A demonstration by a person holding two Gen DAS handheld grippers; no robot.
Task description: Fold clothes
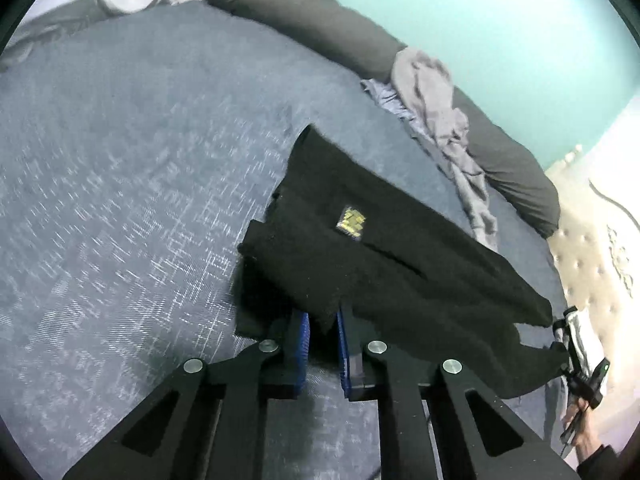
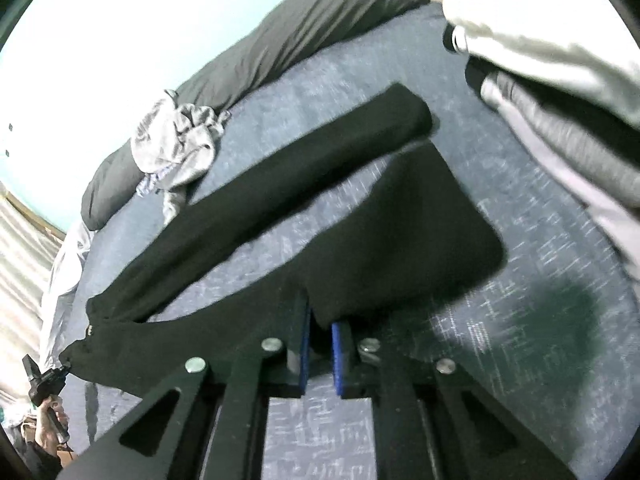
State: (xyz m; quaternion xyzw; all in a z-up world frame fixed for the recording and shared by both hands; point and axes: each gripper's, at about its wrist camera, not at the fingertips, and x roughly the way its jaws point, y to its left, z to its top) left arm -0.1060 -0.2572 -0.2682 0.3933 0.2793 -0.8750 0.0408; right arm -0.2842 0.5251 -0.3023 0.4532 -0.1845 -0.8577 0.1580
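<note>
A black garment with a small gold patch hangs stretched above the blue-grey bed cover. My left gripper is shut on its near edge, the cloth pinched between the blue pads. The garment's far end runs to my right gripper, small at the right edge. In the right wrist view the black garment shows two long parts, one trailing toward the upper right. My right gripper is shut on its edge. My left gripper holds the opposite end at the lower left.
A long dark grey pillow lies along the bed's far side, with a crumpled grey garment against it. A pile of white and grey clothes sits at the upper right of the right wrist view. A tufted headboard borders the bed.
</note>
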